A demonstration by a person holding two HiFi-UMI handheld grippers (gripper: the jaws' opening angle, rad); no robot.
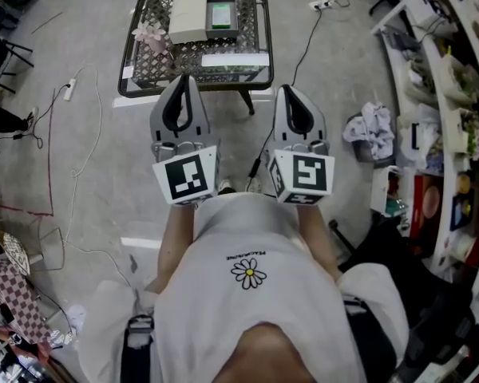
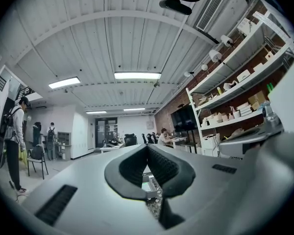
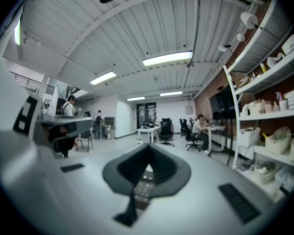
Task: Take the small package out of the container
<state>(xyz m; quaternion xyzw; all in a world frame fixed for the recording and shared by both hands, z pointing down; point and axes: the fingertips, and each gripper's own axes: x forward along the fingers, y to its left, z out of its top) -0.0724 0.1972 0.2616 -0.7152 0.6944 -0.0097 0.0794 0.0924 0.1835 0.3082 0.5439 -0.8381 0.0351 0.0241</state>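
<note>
Package ahead of both claws, nearer the left.
We find the small green package (image 1: 220,13) in the grey container (image 1: 223,33) on the mesh table (image 1: 156,69), lengthwise away from us; left gripper (image 1: 184,82) and right gripper (image 1: 292,92) are pressed together, empty.

Your table (image 1: 223,76) has a pink flower (image 1: 152,33) at its left edge; shelves (image 1: 443,70) stand beyond its right edge.

Grippers: two, the left gripper (image 1: 184,80) and the right gripper (image 1: 292,91)
Marker cubes: two, the left cube (image 1: 185,176) and the right cube (image 1: 302,174)
Table (image 1: 260,30): one
Container (image 1: 222,33): one
Package (image 1: 220,12): one
White box (image 1: 188,16): one
Power strips: two, near strip (image 1: 70,88), far strip (image 1: 319,5)
</note>
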